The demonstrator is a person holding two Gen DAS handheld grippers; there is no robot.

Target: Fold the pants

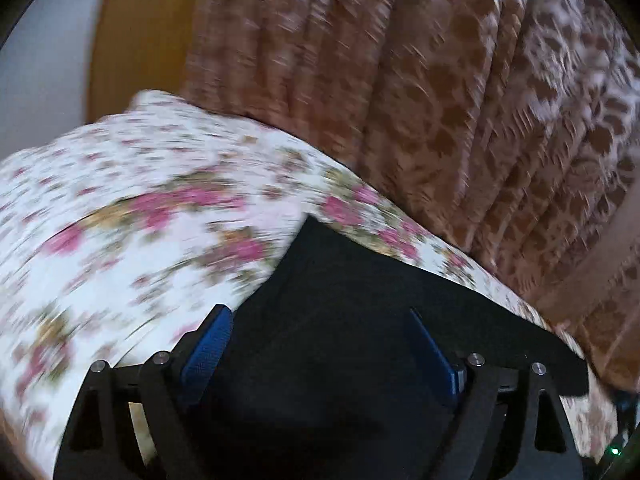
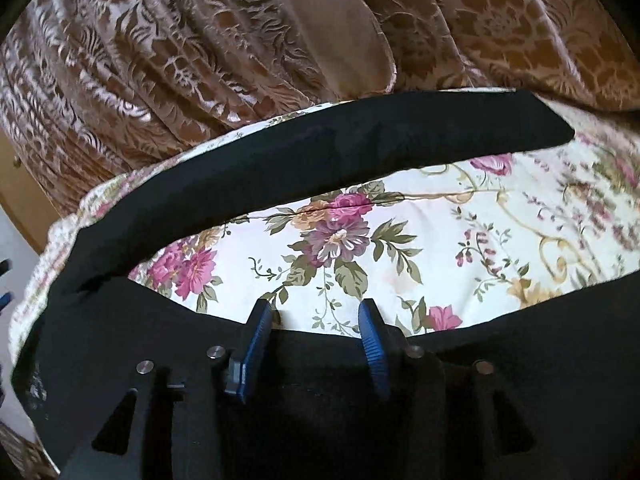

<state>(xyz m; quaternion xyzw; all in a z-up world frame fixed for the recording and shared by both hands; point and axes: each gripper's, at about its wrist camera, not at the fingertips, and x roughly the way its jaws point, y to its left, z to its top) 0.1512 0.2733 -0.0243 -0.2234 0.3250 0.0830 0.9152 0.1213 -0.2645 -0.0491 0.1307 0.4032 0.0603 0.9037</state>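
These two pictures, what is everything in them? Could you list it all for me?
pants: one pair, black, spread on the bed, under both grippers
bedsheet: one, white with pink flowers, beneath the pants
curtain: one, brown with pale leaf pattern, hanging behind the bed
wooden panel: one, orange-brown, left of the curtain
left gripper: one, black with blue pads, open over the pants
right gripper: one, black with blue pads, open at the pants' edge

The left black two-finger gripper with blue pads (image 1: 320, 316) stood spread wide, fingers toward 12 o'clock. The right black blue-padded gripper (image 2: 316, 308) likewise stood parted.
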